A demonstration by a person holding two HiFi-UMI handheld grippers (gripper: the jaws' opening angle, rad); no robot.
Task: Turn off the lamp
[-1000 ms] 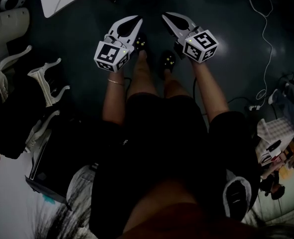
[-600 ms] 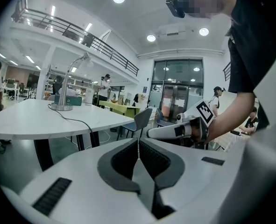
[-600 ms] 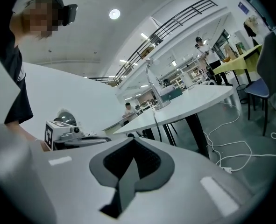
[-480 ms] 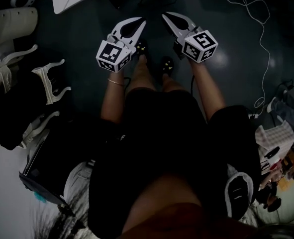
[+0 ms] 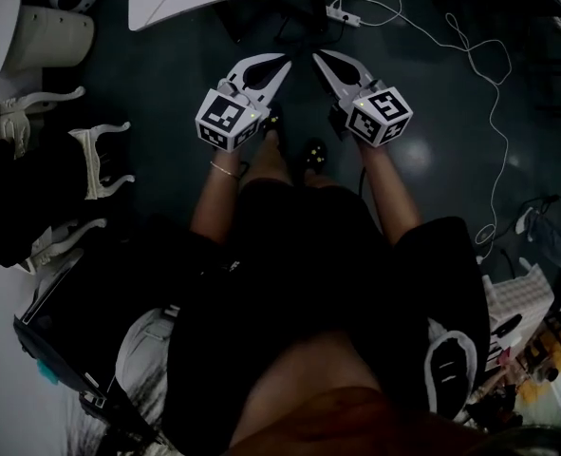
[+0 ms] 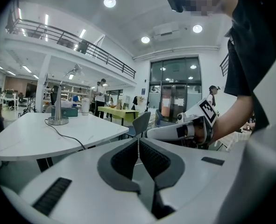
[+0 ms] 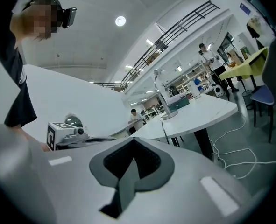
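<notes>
On table (image 6: 39, 135) ahead, lamp (image 6: 58, 120) well beyond left tongs (image 6: 138, 143) and right tongs (image 7: 134, 143); both closed, holding nothing

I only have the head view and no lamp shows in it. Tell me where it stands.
Observer: In the left gripper view a silver gooseneck desk lamp stands on the white table.
Operator: Name what is beside it.
Observer: A teal box sits beside its round base.
Operator: Report the tongs.
Observer: The left tongs and the right tongs are both shut, nothing between the pads.
</notes>
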